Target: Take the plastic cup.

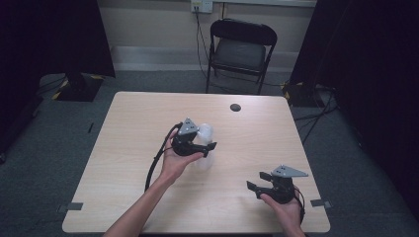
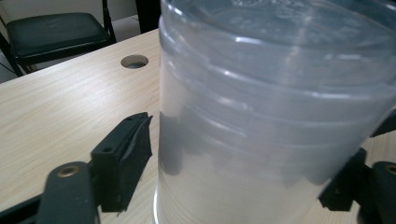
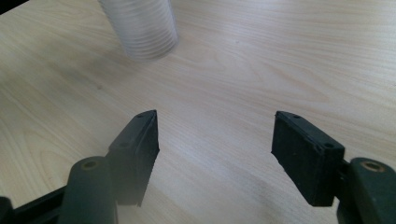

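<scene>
Translucent ribbed plastic cup stack [image 2: 275,121]: upright on pale wood counter [image 1: 138,128], between left gripper [image 1: 206,146] jaws, contact unclear. Right gripper [image 3: 215,149]: spread, empty.

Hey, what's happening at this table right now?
A person works at a wooden table with a gripper in each hand. The left gripper has its jaws around a stack of clear plastic cups standing upside down; whether the pads press yet is unclear. The right gripper hovers open nearby, holding nothing.
</scene>
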Tool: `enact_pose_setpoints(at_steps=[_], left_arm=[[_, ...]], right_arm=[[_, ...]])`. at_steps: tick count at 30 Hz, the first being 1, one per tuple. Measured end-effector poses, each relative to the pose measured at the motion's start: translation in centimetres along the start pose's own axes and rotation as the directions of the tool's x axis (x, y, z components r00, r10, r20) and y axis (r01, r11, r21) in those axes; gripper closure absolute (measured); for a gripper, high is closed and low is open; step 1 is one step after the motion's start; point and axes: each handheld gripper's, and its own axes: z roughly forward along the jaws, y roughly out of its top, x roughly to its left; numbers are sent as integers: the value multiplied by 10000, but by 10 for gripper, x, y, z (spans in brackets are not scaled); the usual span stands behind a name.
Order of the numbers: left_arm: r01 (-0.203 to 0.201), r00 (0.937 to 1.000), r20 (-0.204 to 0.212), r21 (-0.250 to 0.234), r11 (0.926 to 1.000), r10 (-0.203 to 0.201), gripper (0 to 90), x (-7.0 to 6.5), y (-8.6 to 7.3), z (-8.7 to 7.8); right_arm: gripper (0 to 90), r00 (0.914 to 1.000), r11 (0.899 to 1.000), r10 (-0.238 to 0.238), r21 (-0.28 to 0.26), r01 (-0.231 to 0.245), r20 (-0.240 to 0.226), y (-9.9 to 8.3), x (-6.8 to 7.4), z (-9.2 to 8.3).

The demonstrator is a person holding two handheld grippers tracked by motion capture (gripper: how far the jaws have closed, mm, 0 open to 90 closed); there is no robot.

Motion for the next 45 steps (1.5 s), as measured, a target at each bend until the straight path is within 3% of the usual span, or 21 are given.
enact_pose_setpoints(at_steps=[4, 6, 10, 18, 45], left_arm=[[-233, 9997, 33, 159, 9996, 232, 254, -1, -2, 3], [-186, 9998, 50, 101, 9998, 185, 299, -2, -2, 3], [-261, 9997, 21, 128, 9996, 261, 305, -3, -2, 2], [-38, 10000, 38, -94, 9999, 38, 311, -2, 0, -3], [88, 9999, 95, -395, 9992, -85, 304, -7, 11, -7]], right_arm=[[321, 10000, 10000, -28, -34, 28, 13, 0, 0, 0], [321, 10000, 10000, -9, -40, 9, -9, 0, 0, 0], [321, 10000, 10000, 14, -51, -14, 4, 0, 0, -1], [321, 10000, 10000, 7, -54, -7, -26, 0, 0, -1], [321, 9999, 10000, 93, 22, -93, -76, 0, -1, 2]])
